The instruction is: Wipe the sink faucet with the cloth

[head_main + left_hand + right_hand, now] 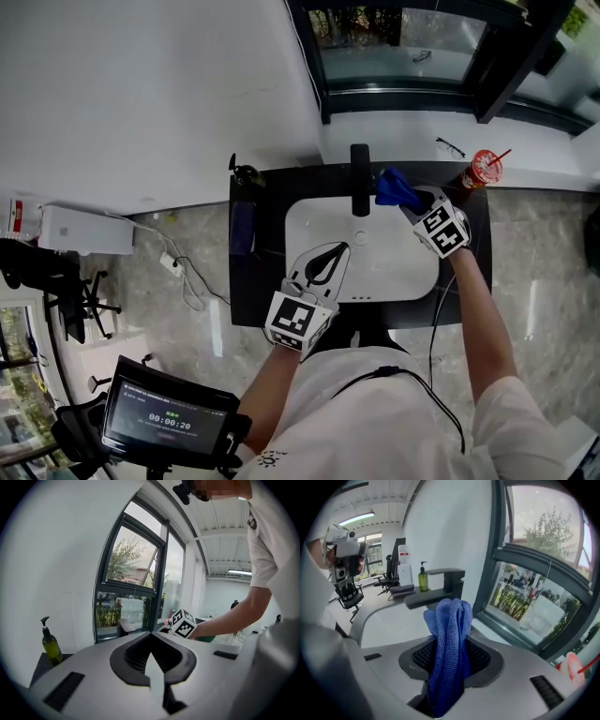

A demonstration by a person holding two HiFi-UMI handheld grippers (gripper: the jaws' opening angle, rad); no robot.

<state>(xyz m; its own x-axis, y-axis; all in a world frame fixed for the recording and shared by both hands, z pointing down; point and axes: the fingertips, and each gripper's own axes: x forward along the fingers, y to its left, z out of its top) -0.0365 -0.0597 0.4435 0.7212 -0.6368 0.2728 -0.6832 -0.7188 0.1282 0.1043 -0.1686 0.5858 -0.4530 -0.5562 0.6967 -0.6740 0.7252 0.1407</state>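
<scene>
Cloth clamped in right gripper, beside faucet.

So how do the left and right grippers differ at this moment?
The right gripper is shut on a bunched blue cloth; the left gripper has its jaws together on nothing. The right gripper is at the back of the white sink, beside the black faucet; the left gripper sits at the sink's near edge, away from the faucet. Both carry a marker cube.
</scene>
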